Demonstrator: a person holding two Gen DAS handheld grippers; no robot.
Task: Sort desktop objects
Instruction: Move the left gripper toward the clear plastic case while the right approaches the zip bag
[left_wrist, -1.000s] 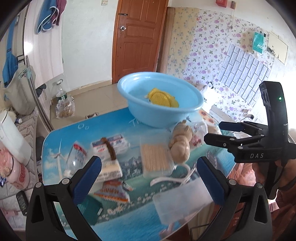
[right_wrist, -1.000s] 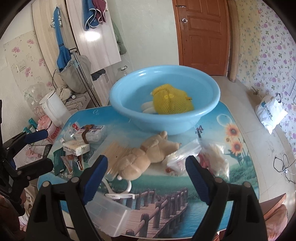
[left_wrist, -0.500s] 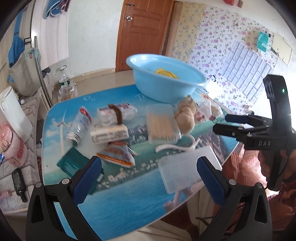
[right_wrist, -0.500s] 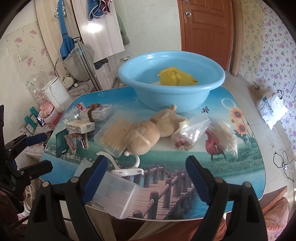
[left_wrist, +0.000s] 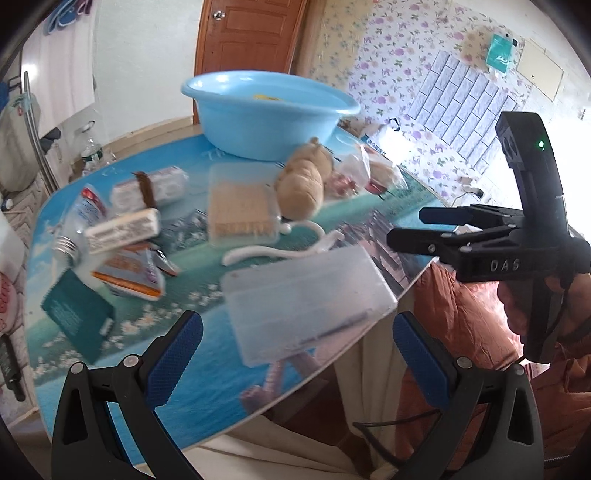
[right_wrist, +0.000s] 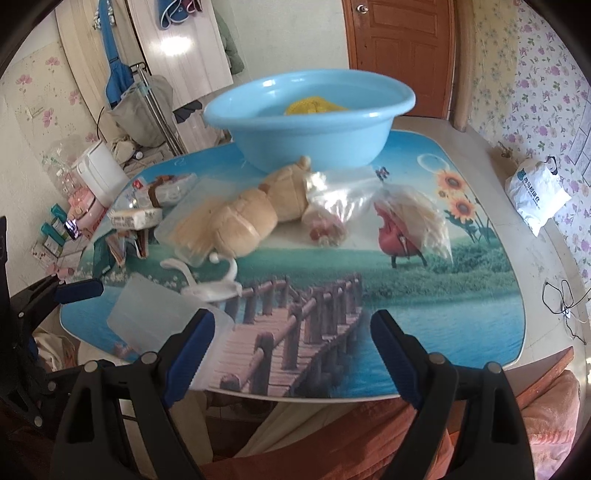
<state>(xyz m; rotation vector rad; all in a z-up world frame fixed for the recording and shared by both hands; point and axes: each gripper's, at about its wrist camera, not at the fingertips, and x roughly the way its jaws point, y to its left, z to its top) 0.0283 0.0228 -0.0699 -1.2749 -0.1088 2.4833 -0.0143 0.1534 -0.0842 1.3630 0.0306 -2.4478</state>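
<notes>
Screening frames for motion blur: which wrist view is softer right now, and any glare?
Left wrist view is softer: clear plastic box and snack packets are smeared. Right wrist view is sharper: plush toy has crisp edges. Window glare washes out the left view's right edge.

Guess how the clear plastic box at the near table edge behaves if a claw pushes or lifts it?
The clear plastic box looks thin-walled and nearly empty, so probably light and easily slid. It sits at the table edge, one corner apparently past the rim, so a push might tip it off. Its smooth, glossy walls could slip or flex under the claw pads.
</notes>
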